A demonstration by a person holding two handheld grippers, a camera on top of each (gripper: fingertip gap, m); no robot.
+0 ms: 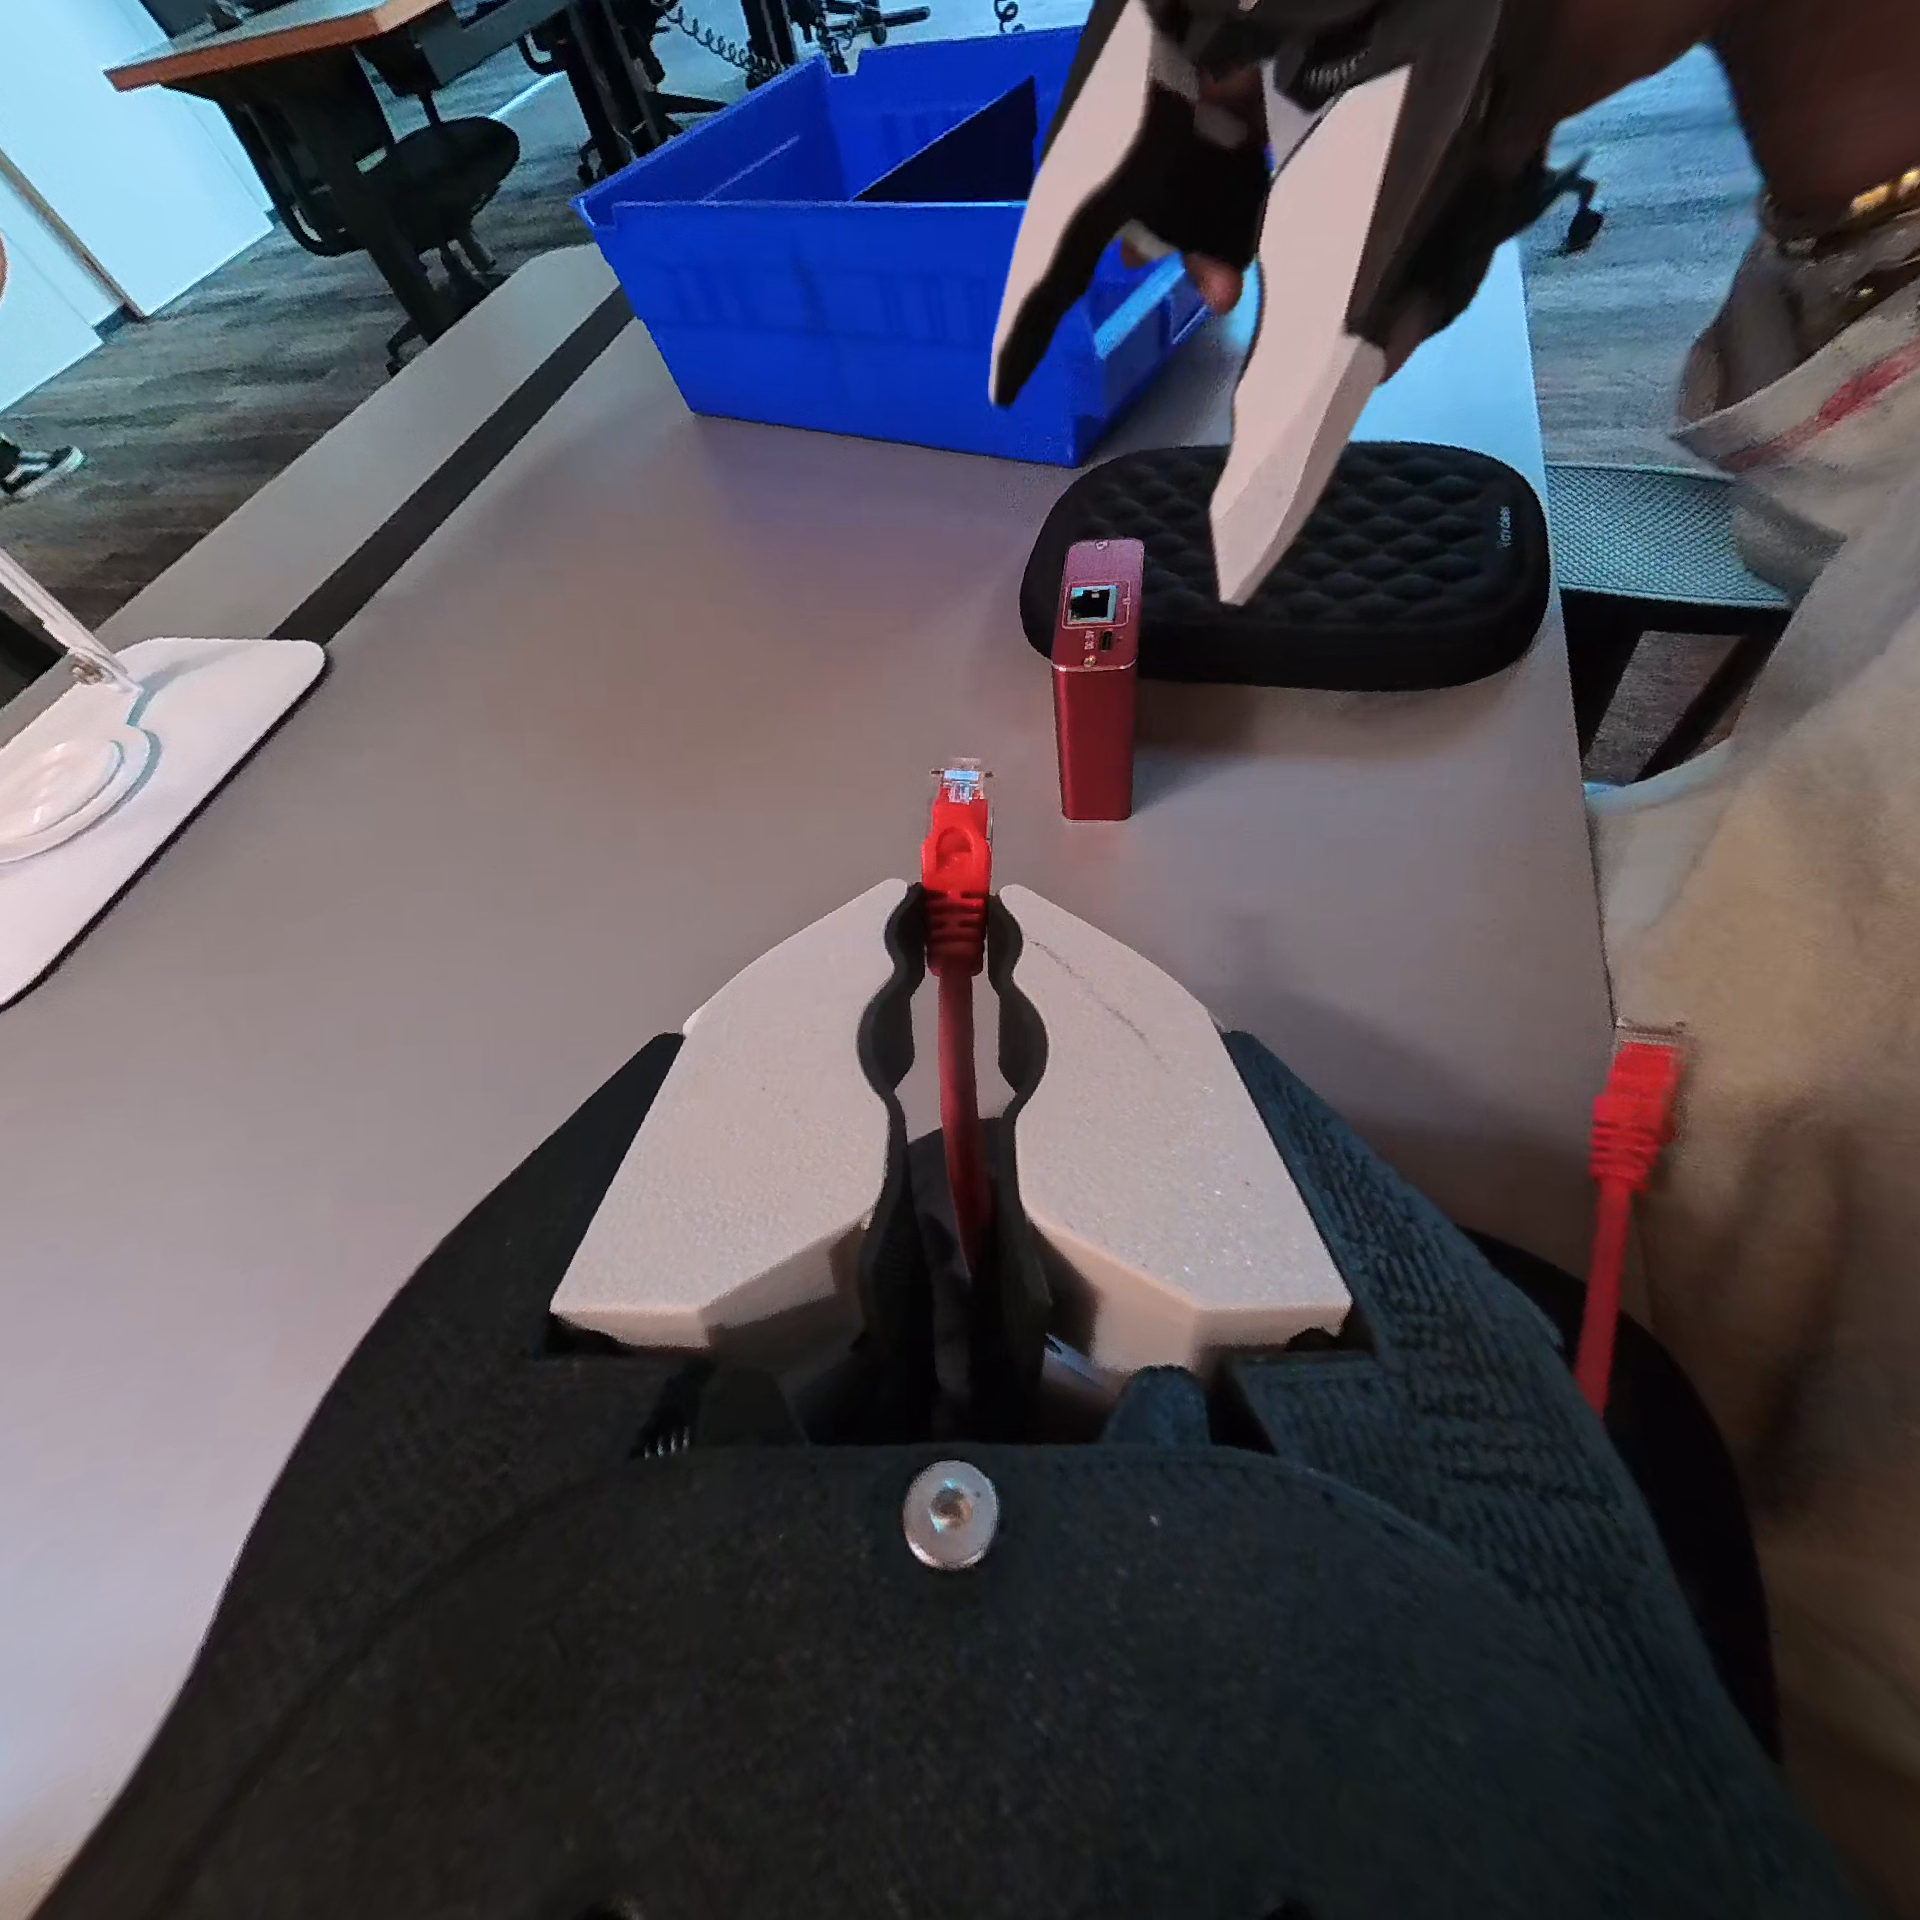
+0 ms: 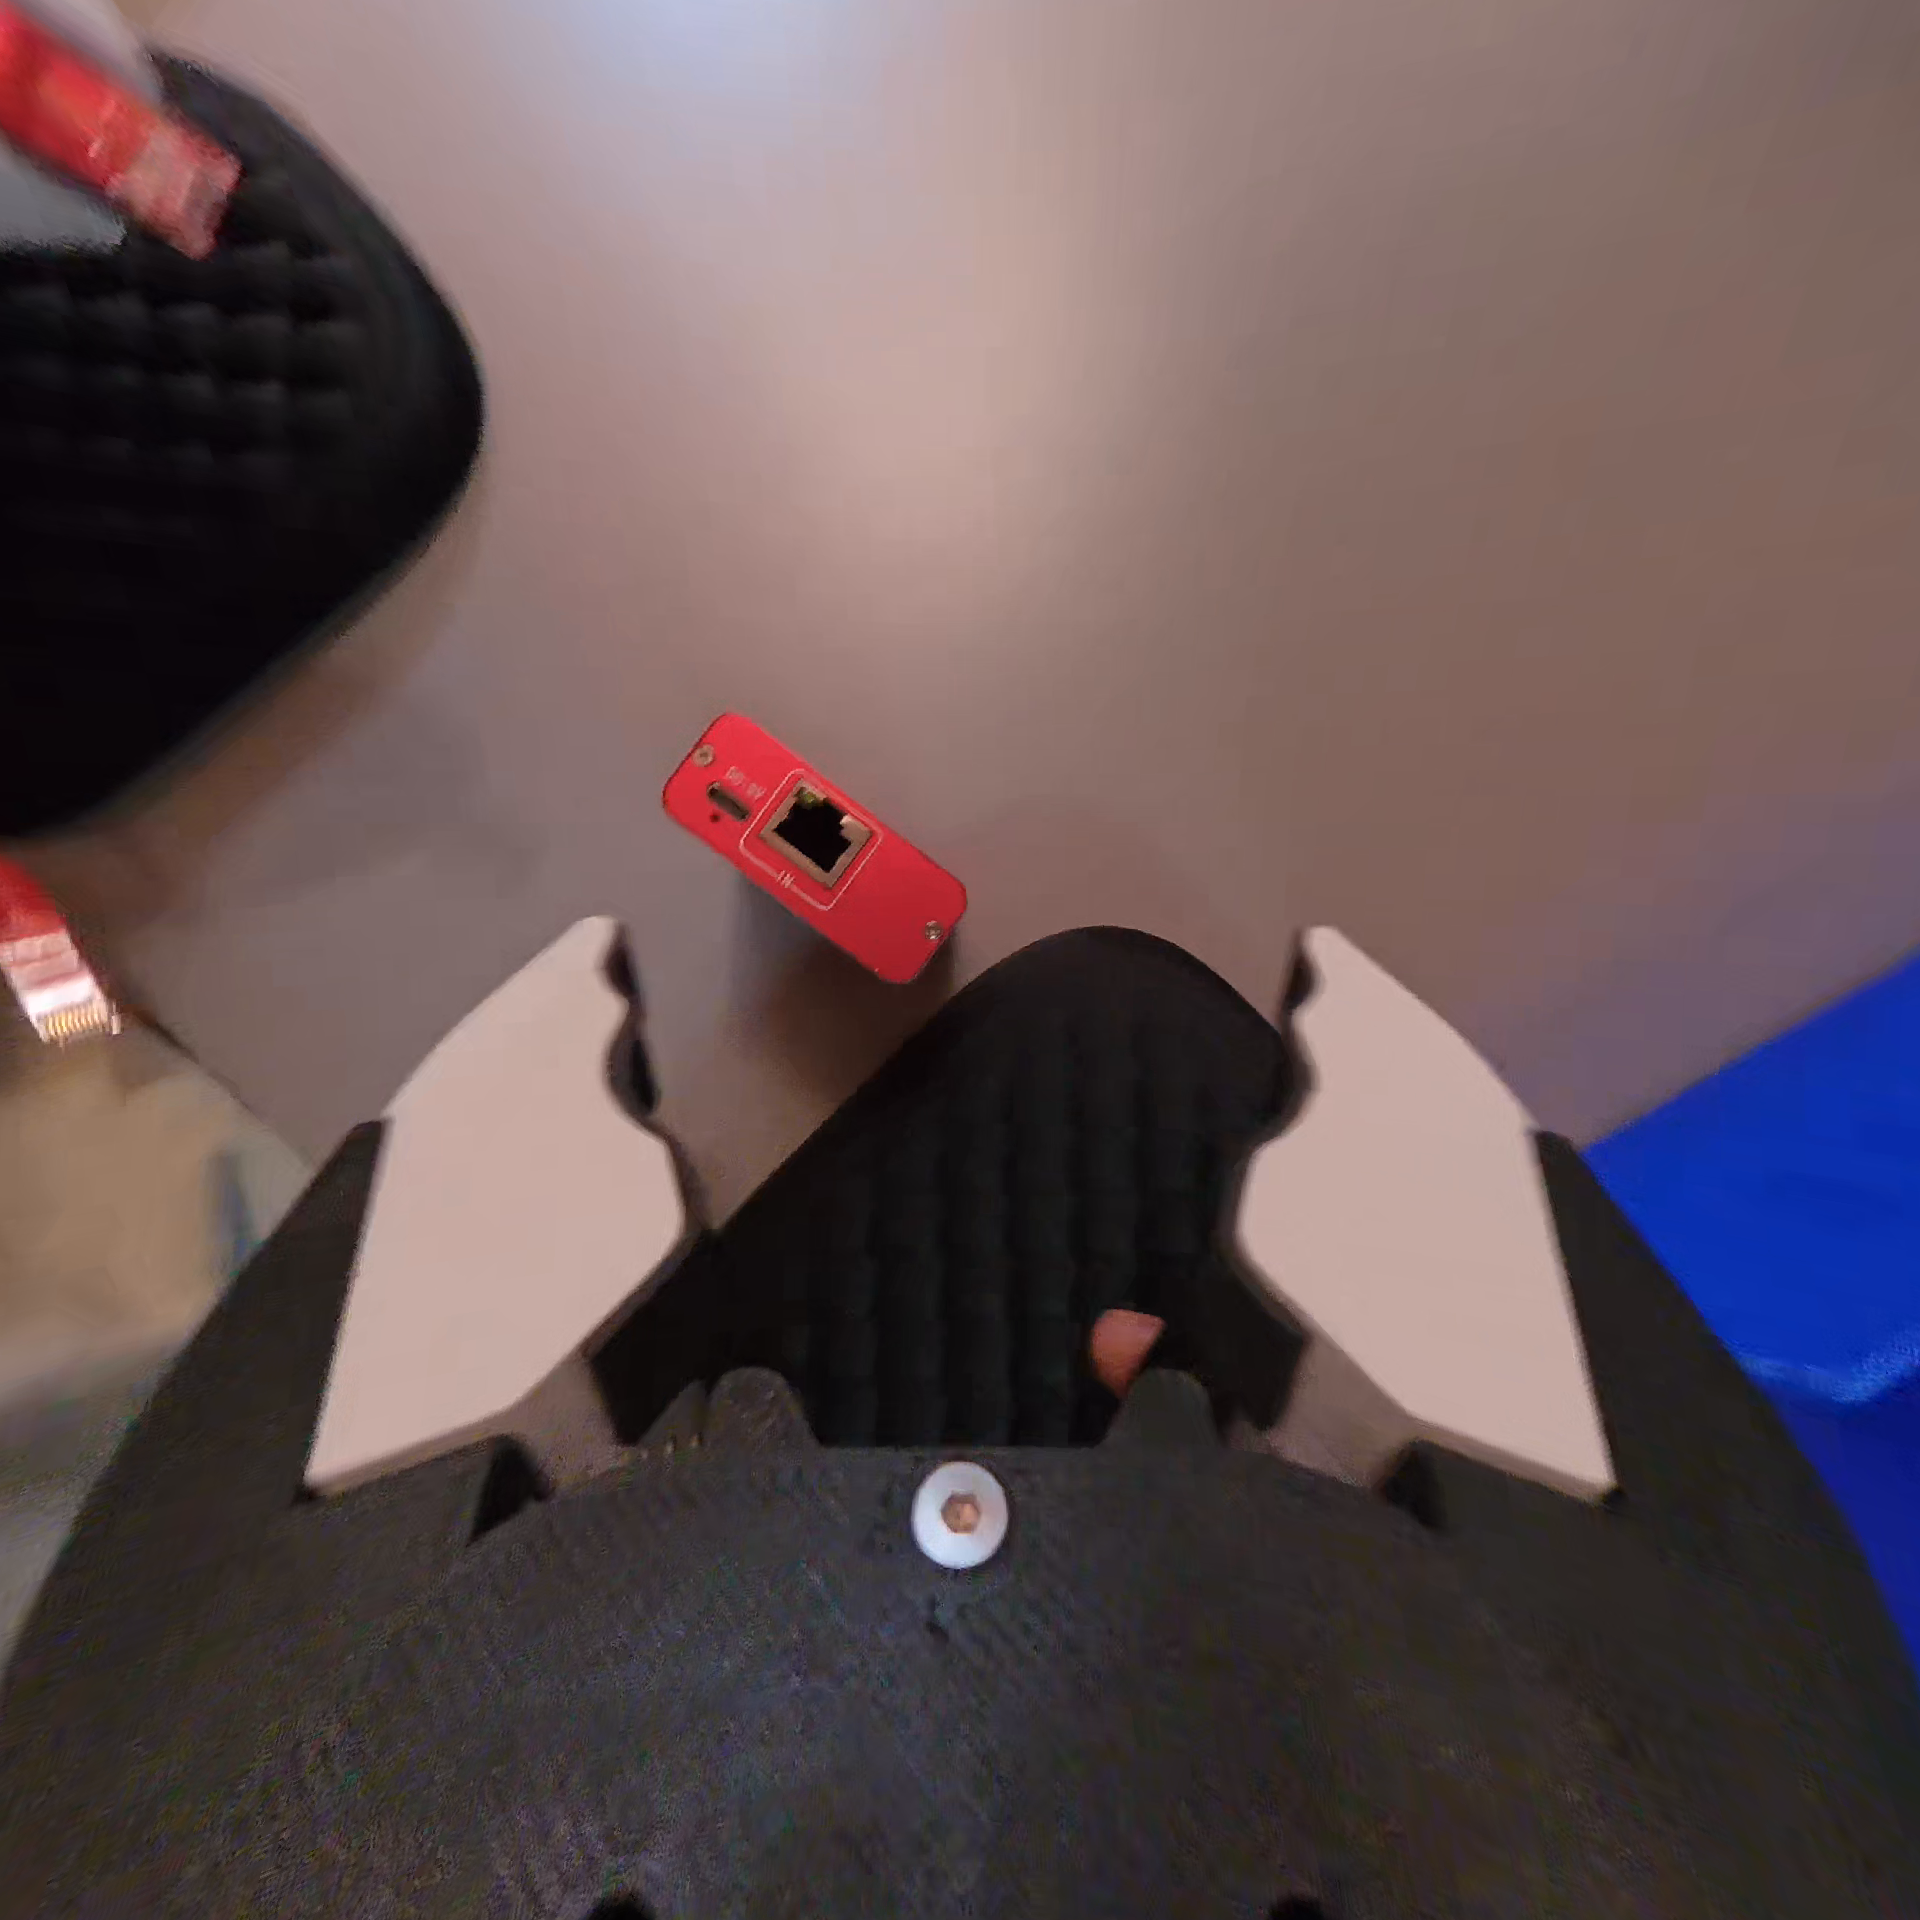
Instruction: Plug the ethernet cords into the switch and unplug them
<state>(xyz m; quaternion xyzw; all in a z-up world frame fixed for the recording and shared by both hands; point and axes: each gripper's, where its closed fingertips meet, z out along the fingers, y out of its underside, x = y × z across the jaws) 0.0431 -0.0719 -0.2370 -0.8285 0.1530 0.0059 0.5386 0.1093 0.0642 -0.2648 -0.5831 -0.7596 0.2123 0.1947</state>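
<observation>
Left claw [image 1: 954, 904] pinched on red ethernet cord [image 1: 956, 831] boot, plug forward, light and limp behind; right claw [image 2: 956, 997] spread above upright red switch [image 2: 816, 847], likely tippable, near right edge of surface [image 1: 623, 675] beside black pad [image 1: 1351, 561].

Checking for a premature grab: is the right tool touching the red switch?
Apart. The left wrist view shows the open right tool hanging above the switch, with clear space between.
</observation>
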